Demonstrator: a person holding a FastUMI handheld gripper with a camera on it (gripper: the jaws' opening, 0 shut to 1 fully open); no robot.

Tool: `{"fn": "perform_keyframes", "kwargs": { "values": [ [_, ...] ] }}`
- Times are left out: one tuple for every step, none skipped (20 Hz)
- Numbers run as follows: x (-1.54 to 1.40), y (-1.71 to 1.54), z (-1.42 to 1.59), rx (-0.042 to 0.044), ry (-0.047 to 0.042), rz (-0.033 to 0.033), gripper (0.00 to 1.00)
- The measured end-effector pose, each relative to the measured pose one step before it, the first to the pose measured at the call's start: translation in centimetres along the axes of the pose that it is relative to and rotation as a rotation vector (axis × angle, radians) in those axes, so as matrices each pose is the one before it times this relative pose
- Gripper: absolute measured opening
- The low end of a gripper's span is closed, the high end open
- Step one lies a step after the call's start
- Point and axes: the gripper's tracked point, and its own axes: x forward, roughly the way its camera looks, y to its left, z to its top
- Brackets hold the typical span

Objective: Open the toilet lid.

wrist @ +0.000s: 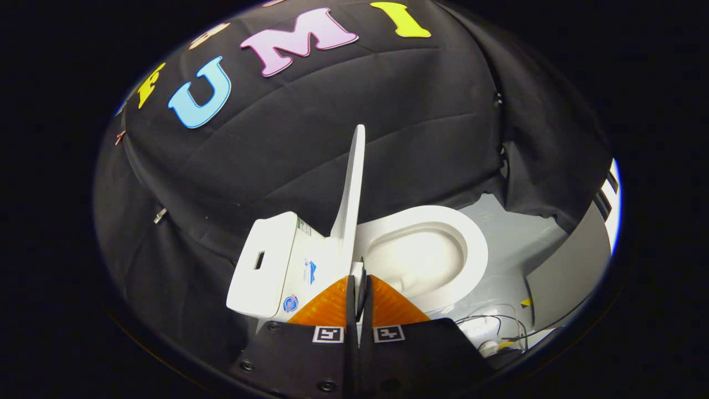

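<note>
Tongs pinch the raised toilet lid's near edge, bowl beyond.

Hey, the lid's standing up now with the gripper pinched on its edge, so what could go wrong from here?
1. The lid stands about upright, not clearly leaning back on the tank. If released now, it may drop onto the bowl.
2. The hand-held gripper seems to pinch only the lid's thin edge, so that grip might slip.
3. Cables lie on the floor beside the bowl and could snag a foot.
</note>
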Motion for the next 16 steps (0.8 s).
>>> {"fn": "perform_keyframes", "kwargs": {
  "values": [
    [0.024, 0.436, 0.008, -0.00665, -0.00236, -0.00482, 0.05],
    [-0.245, 0.617, 0.051, -0.00804, -0.00382, 0.00164, 0.05],
    [-0.058, 0.496, 0.016, -0.01268, -0.00290, 0.00252, 0.05],
    [-0.083, 0.529, -0.022, -0.00357, -0.00113, 0.00108, 0.05],
    [0.012, 0.482, 0.046, -0.00048, -0.00144, -0.00072, 0.05],
    [-0.075, 0.353, -0.013, -0.00655, -0.00160, -0.00158, 0.05],
    [0.020, 0.428, -0.097, -0.00852, -0.00531, -0.00309, 0.05],
    [-0.044, 0.360, 0.011, -0.01134, -0.00706, -0.00652, 0.05],
    [-0.028, 0.368, 0.064, -0.01336, -0.00764, -0.01118, 0.05],
    [-0.024, 0.309, 0.048, -0.00821, -0.00719, -0.01340, 0.05],
    [0.095, 0.369, -0.031, -0.00743, -0.00669, -0.01249, 0.05],
    [-0.009, 0.486, -0.101, -0.00619, 0.00029, -0.00717, 0.05],
    [-0.083, 0.448, -0.024, -0.00348, -0.00386, -0.00355, 0.05],
    [0.045, 0.514, -0.056, -0.00258, 0.00190, 0.00046, 0.05],
    [0.034, 0.436, -0.007, -0.00572, -0.00228, -0.00501, 0.05],
    [0.022, 0.404, -0.138, -0.00831, 0.00071, -0.00463, 0.05]
  ]
}}
